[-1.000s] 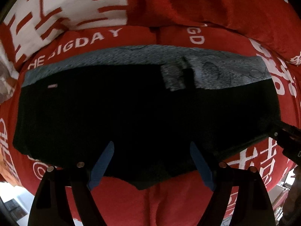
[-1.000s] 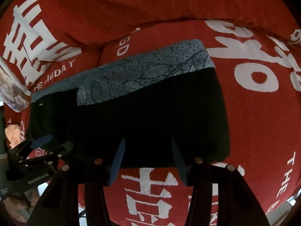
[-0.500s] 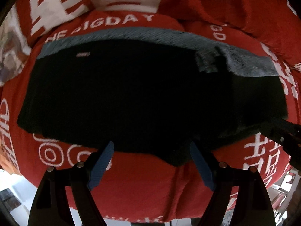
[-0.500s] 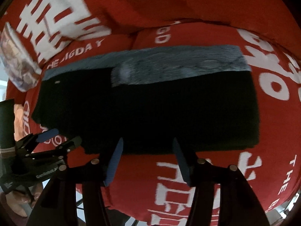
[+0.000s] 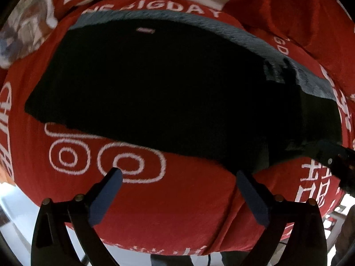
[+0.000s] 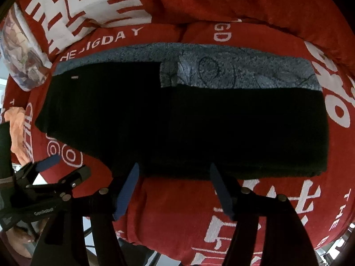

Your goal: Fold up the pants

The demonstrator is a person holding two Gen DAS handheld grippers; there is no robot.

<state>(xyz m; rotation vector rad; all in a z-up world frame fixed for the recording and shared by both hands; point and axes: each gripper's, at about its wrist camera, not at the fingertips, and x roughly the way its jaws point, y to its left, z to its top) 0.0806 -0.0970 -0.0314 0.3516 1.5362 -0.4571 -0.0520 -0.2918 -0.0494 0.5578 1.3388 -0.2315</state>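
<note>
Pants (image 6: 199, 122) lie folded on red blanket (image 6: 177, 210); left hand-held gripper (image 5: 177, 184) and right hand-held gripper (image 6: 174, 184) just opened, empty; next fold needs fresh grip on near edge

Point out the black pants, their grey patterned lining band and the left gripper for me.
Black fabric pants (image 6: 199, 124), right wrist view, middle of the folded cloth.
Grey patterned lining band (image 6: 244, 71), right wrist view, mid-strip.
Left gripper (image 5: 177, 184), left wrist view, between open fingertips.

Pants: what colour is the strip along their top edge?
Grey-blue with a leaf pattern, clearest in the right wrist view.
</note>
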